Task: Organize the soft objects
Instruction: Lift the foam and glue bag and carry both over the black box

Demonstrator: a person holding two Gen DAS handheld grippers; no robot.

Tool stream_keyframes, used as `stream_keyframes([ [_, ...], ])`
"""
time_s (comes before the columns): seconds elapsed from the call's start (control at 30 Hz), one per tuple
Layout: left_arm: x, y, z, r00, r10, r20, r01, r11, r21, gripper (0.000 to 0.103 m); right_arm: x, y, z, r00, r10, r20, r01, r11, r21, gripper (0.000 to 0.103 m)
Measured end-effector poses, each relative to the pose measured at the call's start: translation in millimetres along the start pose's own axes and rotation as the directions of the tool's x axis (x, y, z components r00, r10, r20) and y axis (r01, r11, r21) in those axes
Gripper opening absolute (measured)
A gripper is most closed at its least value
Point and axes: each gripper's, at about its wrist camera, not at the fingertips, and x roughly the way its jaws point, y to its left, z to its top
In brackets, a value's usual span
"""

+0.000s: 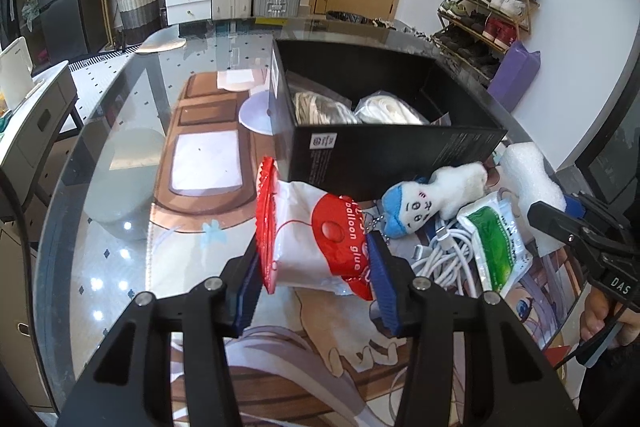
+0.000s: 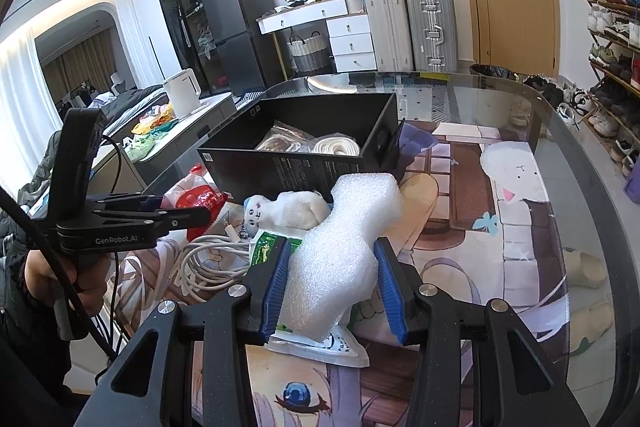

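Left gripper (image 1: 314,281): clamped on the red-and-white balloon glue packet (image 1: 316,239), blue pads pressing both sides, packet raised above the printed mat (image 1: 200,239).
Right gripper (image 2: 334,291): closed on the white foam piece (image 2: 344,247), pads squeezing its lower half, foam standing upward between the fingers.
Balloon glue packet: just in front of the black box (image 1: 384,151), near its left corner.
Foam piece: over the green-and-white sachet (image 2: 320,343), top end close to the box's near wall.
Black box: open-topped, on the glass table (image 1: 120,131), holding two bagged coils of rope (image 1: 320,107), side by side.
Plush toy (image 1: 432,195): white with blue cap, lying against the box's front wall.
White cables (image 1: 452,251): coiled on the mat, between plush toy and sachet.
Hands: one partly seen at each gripper's handle, at the edge of the opposite view.
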Motion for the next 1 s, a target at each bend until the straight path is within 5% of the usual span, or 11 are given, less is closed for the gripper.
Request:
stream_keyframes([
  [1.0,-57,-11,45,0.986,-0.002,0.164,-0.006,0.999,0.05,0.048,-27,6,52,0.995,0.02,0.094,-0.013,0.997,-0.077,0.043],
])
